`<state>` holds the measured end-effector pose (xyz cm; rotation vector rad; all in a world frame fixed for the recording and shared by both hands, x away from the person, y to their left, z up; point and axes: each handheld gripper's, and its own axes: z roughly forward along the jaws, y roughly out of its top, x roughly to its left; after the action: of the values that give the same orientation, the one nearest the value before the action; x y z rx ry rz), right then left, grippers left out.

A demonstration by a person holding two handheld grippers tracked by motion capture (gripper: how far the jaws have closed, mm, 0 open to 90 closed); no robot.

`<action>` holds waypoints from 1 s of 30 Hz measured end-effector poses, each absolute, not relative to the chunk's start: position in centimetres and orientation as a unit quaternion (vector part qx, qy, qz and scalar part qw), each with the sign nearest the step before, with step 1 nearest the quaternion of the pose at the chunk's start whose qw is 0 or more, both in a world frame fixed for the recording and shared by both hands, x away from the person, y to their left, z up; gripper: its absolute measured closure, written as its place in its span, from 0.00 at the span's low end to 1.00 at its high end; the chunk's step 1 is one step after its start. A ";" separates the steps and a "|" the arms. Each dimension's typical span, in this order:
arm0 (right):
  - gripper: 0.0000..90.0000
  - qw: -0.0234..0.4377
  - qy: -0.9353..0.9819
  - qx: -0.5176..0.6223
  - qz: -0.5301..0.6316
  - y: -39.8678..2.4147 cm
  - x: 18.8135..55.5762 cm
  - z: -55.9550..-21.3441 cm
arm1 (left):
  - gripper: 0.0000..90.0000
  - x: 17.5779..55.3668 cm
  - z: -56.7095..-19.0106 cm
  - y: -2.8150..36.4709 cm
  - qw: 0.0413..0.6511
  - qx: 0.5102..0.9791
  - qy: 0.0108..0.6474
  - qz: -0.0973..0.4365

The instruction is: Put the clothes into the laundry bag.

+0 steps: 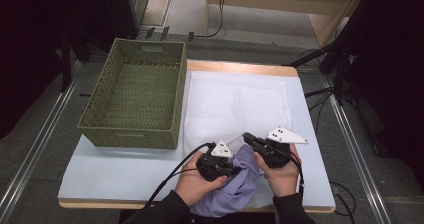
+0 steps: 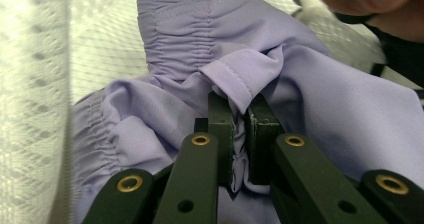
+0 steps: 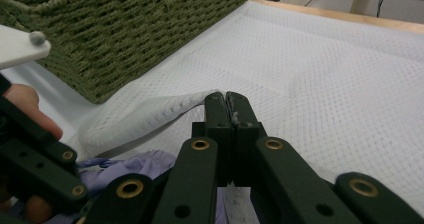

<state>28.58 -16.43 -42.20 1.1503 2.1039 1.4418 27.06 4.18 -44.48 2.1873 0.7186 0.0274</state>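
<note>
Looking at the lavender garment (image 1: 235, 184) first: it's bunched at the near edge of the table (image 1: 125, 169), partly hanging over it, right between the two hands. The left gripper (image 2: 240, 129) has its jaws pinched on a fold of hem near the gathered elastic, and that bite looks pretty thin, so a tug could slip it loose and the whole thing might slide off the near edge. The right gripper (image 3: 226, 101) is clamped on the lifted near edge of the white mesh laundry bag (image 1: 235, 101), holding it up above the garment. If that mesh slips out, the bag mouth flops shut and there's nowhere to stuff the garment. The green woven basket (image 1: 135, 94) sits far left, well apart, so no snagging risk there yet.
</note>
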 end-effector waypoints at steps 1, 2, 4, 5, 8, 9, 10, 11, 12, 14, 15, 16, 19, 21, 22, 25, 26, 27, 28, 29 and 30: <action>1.00 0.172 0.739 0.405 0.510 -16.4 28.5 -42.0 | 0.94 27.1 -44.3 4.3 0.406 0.867 0.289 0.018; 1.00 0.172 0.739 0.403 0.511 -16.4 28.4 -41.9 | 0.94 27.2 -44.2 4.5 0.413 0.861 0.295 0.022; 1.00 0.172 0.739 0.400 0.514 -16.3 28.3 -41.8 | 0.94 27.3 -44.1 4.8 0.422 0.851 0.311 0.038; 1.00 0.173 0.740 0.398 0.514 -16.3 28.3 -41.8 | 0.94 27.4 -44.0 4.9 0.423 0.847 0.320 0.045; 1.00 0.172 0.741 0.396 0.515 -16.1 28.2 -41.7 | 0.94 27.6 -44.0 5.7 0.439 0.818 0.362 0.082; 1.00 0.172 0.740 0.396 0.515 -16.1 28.1 -41.7 | 0.94 27.8 -44.1 6.0 0.440 0.812 0.372 0.092; 1.00 0.173 0.740 0.395 0.516 -16.0 28.1 -41.7 | 0.92 27.9 -44.3 6.1 0.442 0.808 0.378 0.096; 1.00 0.173 0.741 0.395 0.515 -16.0 28.1 -41.7 | 0.88 28.0 -44.6 6.3 0.439 0.807 0.383 0.098; 1.00 0.173 0.742 0.395 0.514 -16.0 28.1 -41.8 | 0.80 28.1 -44.8 6.2 0.436 0.807 0.387 0.093; 1.00 0.173 0.744 0.396 0.510 -16.0 28.2 -42.0 | 0.66 27.8 -44.7 6.5 0.446 0.806 0.381 0.087; 1.00 0.174 0.745 0.396 0.509 -16.0 28.2 -42.1 | 0.60 27.6 -44.4 6.7 0.451 0.804 0.377 0.086; 1.00 0.173 0.744 0.397 0.508 -16.0 28.3 -42.2 | 0.54 27.6 -44.0 7.1 0.460 0.802 0.374 0.078; 1.00 0.172 0.745 0.398 0.507 -16.0 28.3 -42.3 | 0.46 27.4 -42.9 8.0 0.481 0.792 0.372 0.053; 1.00 0.172 0.745 0.398 0.507 -16.0 28.2 -42.3 | 0.43 27.1 -42.1 8.5 0.498 0.787 0.363 0.036; 1.00 0.172 0.745 0.399 0.507 -15.9 28.2 -42.3 | 0.41 26.8 -41.9 8.5 0.500 0.790 0.354 0.028; 1.00 0.173 0.745 0.398 0.506 -15.9 28.3 -42.3 | 0.21 25.7 -42.0 7.6 0.484 0.807 0.339 0.008; 1.00 0.173 0.746 0.398 0.506 -15.9 28.3 -42.3 | 0.17 25.2 -42.3 6.9 0.473 0.818 0.328 -0.006; 1.00 0.173 0.746 0.398 0.505 -15.9 28.3 -42.3 | 0.12 24.8 -42.7 6.4 0.460 0.829 0.319 -0.012; 1.00 0.173 0.746 0.398 0.505 -15.9 28.3 -42.3 | 0.11 24.7 -42.9 6.1 0.453 0.834 0.315 -0.015; 1.00 0.173 0.746 0.398 0.505 -15.9 28.3 -42.4 | 0.09 24.5 -43.4 5.6 0.438 0.845 0.306 -0.012; 1.00 0.173 0.747 0.398 0.504 -15.9 28.2 -42.4 | 0.08 24.4 -43.8 5.2 0.427 0.852 0.302 -0.005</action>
<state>28.25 -15.90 -42.37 1.1283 2.1174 1.4306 24.37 5.18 -43.84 2.1290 0.7532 -0.0123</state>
